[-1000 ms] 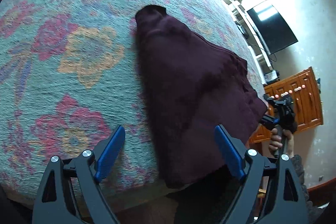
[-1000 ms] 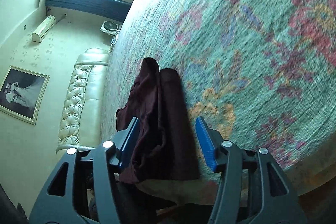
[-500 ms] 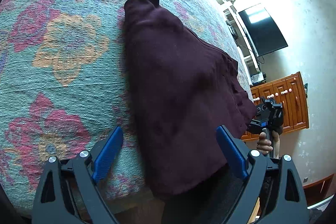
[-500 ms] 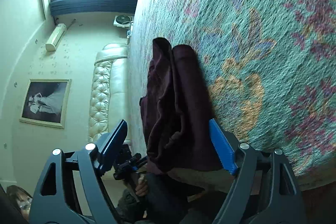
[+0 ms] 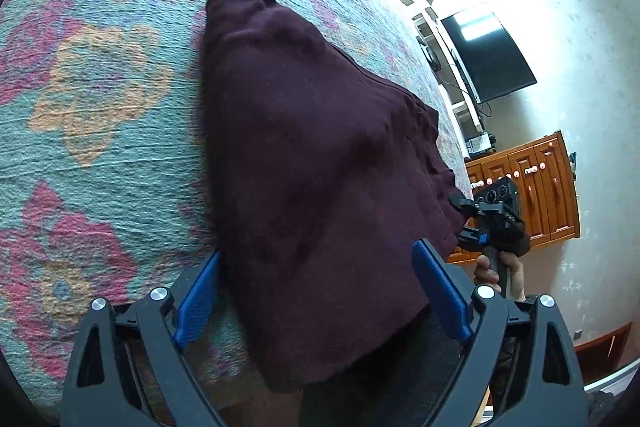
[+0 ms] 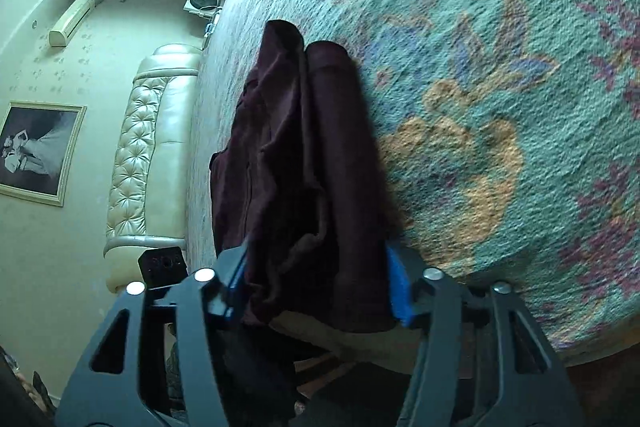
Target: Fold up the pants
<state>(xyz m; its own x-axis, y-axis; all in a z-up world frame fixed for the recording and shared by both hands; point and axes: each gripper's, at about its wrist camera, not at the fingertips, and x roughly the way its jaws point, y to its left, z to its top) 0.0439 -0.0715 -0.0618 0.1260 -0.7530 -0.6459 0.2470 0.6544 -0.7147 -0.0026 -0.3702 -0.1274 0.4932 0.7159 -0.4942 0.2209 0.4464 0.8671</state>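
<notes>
Dark maroon pants [image 5: 316, 167] lie bunched lengthwise on the floral bedspread [image 5: 100, 99], their near end hanging over the bed's near edge. Left gripper [image 5: 320, 291] is wide open, blue pads either side of the overhanging cloth, not pinching it. Right gripper [image 6: 316, 287] is partly closed around the folded near end of the pants [image 6: 308, 163]; cloth fills the gap between its pads, but firm clamping can't be told. In the left view the right gripper sits at the bed's right edge, beside the pants' corner. Cream sofa [image 6: 148, 147] beyond the bed's far side.
</notes>
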